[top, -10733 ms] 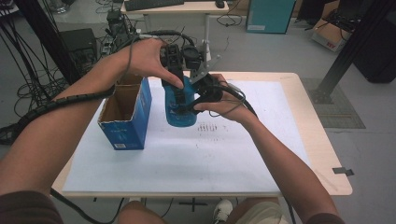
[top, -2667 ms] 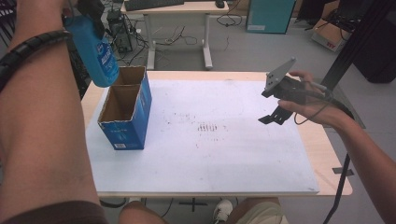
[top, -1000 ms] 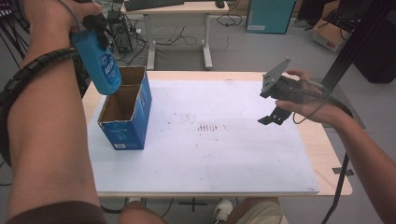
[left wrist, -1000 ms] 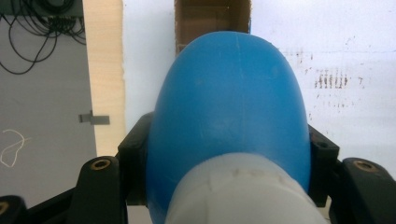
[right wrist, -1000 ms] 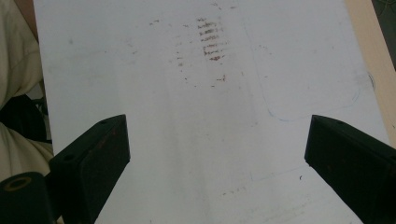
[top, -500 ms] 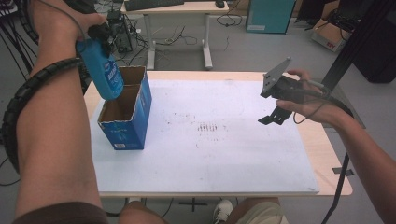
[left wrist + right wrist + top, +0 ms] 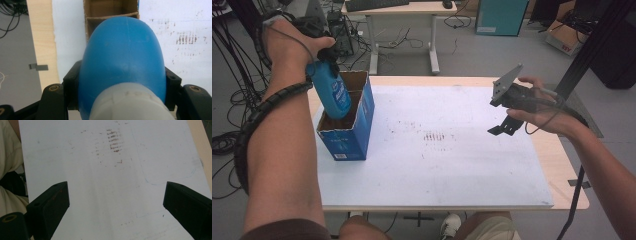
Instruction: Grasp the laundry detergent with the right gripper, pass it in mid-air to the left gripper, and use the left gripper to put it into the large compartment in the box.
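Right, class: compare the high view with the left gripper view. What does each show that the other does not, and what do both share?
High view alone: the person's forearms, the right claw held open above the table's right side, and the room behind.

Left gripper view alone: the bottle's white cap close up, and the black pads pressed against the bottle's sides.

Both: the blue bottle gripped by the left claw, the open cardboard box, and the white sheet with its dark smudges.

High view looks down across the table (image 7: 562, 165); left gripper view peers close over the blue bottle (image 7: 122, 57); right gripper view faces the white sheet (image 7: 100, 182), shared by all
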`<action>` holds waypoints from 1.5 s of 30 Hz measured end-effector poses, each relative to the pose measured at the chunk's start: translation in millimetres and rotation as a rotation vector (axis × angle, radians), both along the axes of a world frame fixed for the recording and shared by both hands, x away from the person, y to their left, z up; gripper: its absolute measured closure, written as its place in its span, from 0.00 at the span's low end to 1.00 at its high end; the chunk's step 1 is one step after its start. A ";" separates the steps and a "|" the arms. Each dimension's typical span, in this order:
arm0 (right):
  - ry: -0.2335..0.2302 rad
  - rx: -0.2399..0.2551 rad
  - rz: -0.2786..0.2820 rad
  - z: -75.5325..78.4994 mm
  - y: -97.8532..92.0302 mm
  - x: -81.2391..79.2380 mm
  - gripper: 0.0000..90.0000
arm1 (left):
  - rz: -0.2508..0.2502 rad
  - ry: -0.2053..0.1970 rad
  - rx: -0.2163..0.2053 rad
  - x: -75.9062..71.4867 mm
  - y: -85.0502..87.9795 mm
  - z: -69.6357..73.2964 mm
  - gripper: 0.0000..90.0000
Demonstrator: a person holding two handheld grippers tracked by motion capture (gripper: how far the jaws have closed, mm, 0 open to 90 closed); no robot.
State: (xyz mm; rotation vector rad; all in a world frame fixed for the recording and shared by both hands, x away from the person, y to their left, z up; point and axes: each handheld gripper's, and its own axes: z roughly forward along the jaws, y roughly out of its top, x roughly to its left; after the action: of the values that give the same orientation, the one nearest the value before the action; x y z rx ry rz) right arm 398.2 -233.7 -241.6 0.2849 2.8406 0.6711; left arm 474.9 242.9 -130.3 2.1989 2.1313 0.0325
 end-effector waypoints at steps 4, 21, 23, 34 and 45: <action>0.000 0.002 -0.004 -0.9 -0.8 -0.1 0.08 | -0.005 0.000 -0.002 1.6 -1.8 -13.7 0.41; 0.006 -0.004 0.003 -9.3 -2.9 4.2 0.08 | -0.035 -0.021 0.026 3.5 -7.5 -71.8 0.41; 0.010 -0.006 -0.002 -10.2 -2.9 4.2 0.08 | -0.036 -0.019 0.029 3.4 -7.0 -77.6 0.41; 0.006 0.000 0.001 -14.2 -5.1 6.1 0.08 | -0.045 -0.032 0.032 3.1 -4.9 -106.4 0.41; 0.007 -0.008 -0.006 -15.7 -7.6 6.8 0.08 | -0.064 -0.029 0.035 3.4 -8.5 -124.3 0.41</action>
State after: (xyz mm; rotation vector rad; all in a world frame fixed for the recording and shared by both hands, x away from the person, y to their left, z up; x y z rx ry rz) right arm 405.0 -241.3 -257.3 0.2952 2.8470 0.6583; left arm 478.2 234.3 -254.6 2.2704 2.0593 0.0989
